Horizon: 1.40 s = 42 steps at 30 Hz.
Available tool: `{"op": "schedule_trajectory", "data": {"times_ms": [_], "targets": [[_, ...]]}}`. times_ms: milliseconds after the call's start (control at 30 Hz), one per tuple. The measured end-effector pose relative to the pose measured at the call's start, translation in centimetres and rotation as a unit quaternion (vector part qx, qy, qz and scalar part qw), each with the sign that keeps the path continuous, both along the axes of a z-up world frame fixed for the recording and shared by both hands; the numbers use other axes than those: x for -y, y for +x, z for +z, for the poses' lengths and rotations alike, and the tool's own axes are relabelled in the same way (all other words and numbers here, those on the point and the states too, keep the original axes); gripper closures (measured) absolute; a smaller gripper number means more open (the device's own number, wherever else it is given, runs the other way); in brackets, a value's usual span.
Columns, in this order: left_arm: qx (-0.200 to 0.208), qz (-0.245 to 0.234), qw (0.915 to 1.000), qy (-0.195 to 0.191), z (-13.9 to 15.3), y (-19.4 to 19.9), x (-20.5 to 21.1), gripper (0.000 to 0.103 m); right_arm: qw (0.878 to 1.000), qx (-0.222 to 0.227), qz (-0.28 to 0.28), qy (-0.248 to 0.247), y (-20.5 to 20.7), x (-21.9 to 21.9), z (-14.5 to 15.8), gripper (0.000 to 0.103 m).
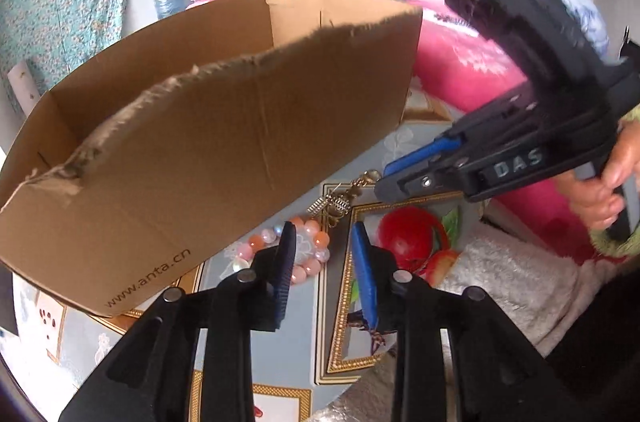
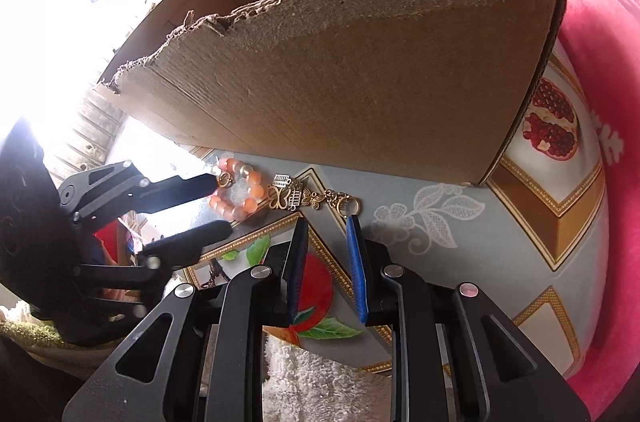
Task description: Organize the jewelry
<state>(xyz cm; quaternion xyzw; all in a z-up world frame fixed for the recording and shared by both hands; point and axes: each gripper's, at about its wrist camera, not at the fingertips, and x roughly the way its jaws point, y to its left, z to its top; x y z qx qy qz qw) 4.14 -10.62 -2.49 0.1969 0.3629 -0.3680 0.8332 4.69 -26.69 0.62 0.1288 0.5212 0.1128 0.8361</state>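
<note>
A pink and orange bead bracelet lies on the patterned tablecloth beside an open cardboard box. A gold charm bracelet lies next to it. My left gripper is open, its fingers on either side of the bead bracelet, just above it. In the right wrist view the bead bracelet and the gold charm bracelet lie in a row in front of the box. My right gripper is open and empty, its tips just short of the gold bracelet. The left gripper shows there around the beads.
The tablecloth has gold frames and fruit prints. A white towel lies at the near side. A pink blanket is heaped to the right of the box. The right gripper's body hangs over the table.
</note>
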Motion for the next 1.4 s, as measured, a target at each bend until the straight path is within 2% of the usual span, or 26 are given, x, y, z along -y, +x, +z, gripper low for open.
{"op": "schedule_trajectory", "data": {"times_ms": [133, 167, 200, 233, 333, 533, 633, 800, 833, 933, 967, 1067, 1167, 1300, 1400], "targets": [[0.007, -0.003, 0.9993, 0.035, -1.5, 0.1, 1.2, 0.078, 1.000, 0.000, -0.003, 0.001, 0.0, 0.1, -0.1, 0.082], [0.009, -0.004, 0.9993, 0.036, -1.6, 0.1, 1.2, 0.088, 1.000, 0.000, -0.003, 0.001, 0.0, 0.2, -0.1, 0.082], [0.010, -0.002, 0.9993, 0.035, -1.6, 0.2, 1.3, 0.094, 1.000, 0.000, -0.003, 0.001, 0.0, 0.3, -0.2, 0.082], [0.011, 0.001, 0.9994, 0.034, -1.6, 0.2, 1.2, 0.094, 1.000, -0.001, -0.004, 0.002, -0.1, 0.3, -0.2, 0.082], [0.023, 0.011, 0.9996, 0.010, -0.6, 0.3, 0.4, 0.094, 1.000, -0.001, -0.004, 0.002, -0.1, 0.5, -0.2, 0.082], [0.030, 0.075, 0.9942, -0.071, 2.6, 1.2, -3.8, 0.094, 1.000, -0.001, -0.005, 0.004, 0.0, 0.5, -0.3, 0.082], [0.001, 0.119, 0.9847, -0.127, 3.1, 2.0, -6.9, 0.094, 1.000, -0.001, -0.004, 0.004, 0.0, 0.5, -0.3, 0.082], [-0.075, 0.196, 0.9544, -0.212, 1.9, 3.1, -11.9, 0.094, 1.000, -0.002, -0.004, 0.003, 0.1, 0.7, -0.3, 0.082], [-0.087, 0.210, 0.9475, -0.225, 1.5, 3.2, -12.8, 0.094, 1.000, -0.002, -0.004, 0.003, 0.1, 0.7, -0.3, 0.082], [-0.097, 0.236, 0.9379, -0.235, 1.2, 3.2, -13.8, 0.093, 1.000, -0.003, -0.005, 0.004, 0.4, 0.6, -0.3, 0.082], [-0.100, 0.239, 0.9370, -0.235, 1.1, 3.2, -14.0, 0.091, 1.000, -0.002, -0.004, 0.003, 0.4, 0.6, -0.2, 0.082], [-0.088, 0.242, 0.9416, -0.217, 1.3, 2.9, -13.7, 0.072, 1.000, 0.005, -0.004, 0.001, 0.4, 0.7, 0.6, 0.082], [-0.063, 0.231, 0.9496, -0.202, 2.0, 1.7, -13.3, 0.063, 1.000, 0.018, -0.008, 0.006, 0.4, 1.1, 1.5, 0.082], [-0.050, 0.217, 0.9569, -0.187, 2.2, 1.3, -12.5, 0.060, 0.998, 0.045, -0.026, 0.033, 0.4, 2.0, 2.6, 0.082], [-0.048, 0.209, 0.9602, -0.179, 2.2, 1.4, -12.0, 0.059, 0.997, 0.057, -0.038, 0.035, 0.9, 2.8, 3.4, 0.083]]}}
